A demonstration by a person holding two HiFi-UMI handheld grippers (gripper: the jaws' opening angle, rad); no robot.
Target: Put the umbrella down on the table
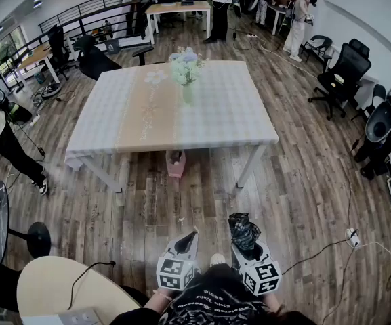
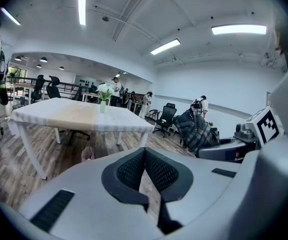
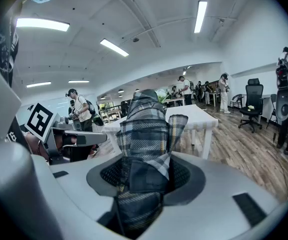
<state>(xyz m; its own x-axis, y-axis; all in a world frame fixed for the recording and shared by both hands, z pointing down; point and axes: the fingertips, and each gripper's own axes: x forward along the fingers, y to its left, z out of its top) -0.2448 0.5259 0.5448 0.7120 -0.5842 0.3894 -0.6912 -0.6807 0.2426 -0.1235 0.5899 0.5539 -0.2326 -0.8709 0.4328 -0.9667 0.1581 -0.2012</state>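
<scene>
A folded dark plaid umbrella (image 3: 146,129) stands up between the jaws of my right gripper (image 3: 144,171), which is shut on it. In the head view the umbrella (image 1: 243,230) sticks out of the right gripper (image 1: 247,244) low in the frame, over the wooden floor and well short of the table (image 1: 229,124). My left gripper (image 1: 191,237) hangs beside it, shut with nothing between its pads. The left gripper view shows the closed pads (image 2: 134,169) and the umbrella (image 2: 196,129) off to the right. The table wears a pale checked cloth with a beige stripe.
A vase of flowers (image 1: 185,73) stands near the table's far middle. A pink bin (image 1: 175,162) sits under its near edge. A round tan table (image 1: 73,290) is at my lower left. Office chairs (image 1: 344,70) line the right side; people stand at the left and at the back.
</scene>
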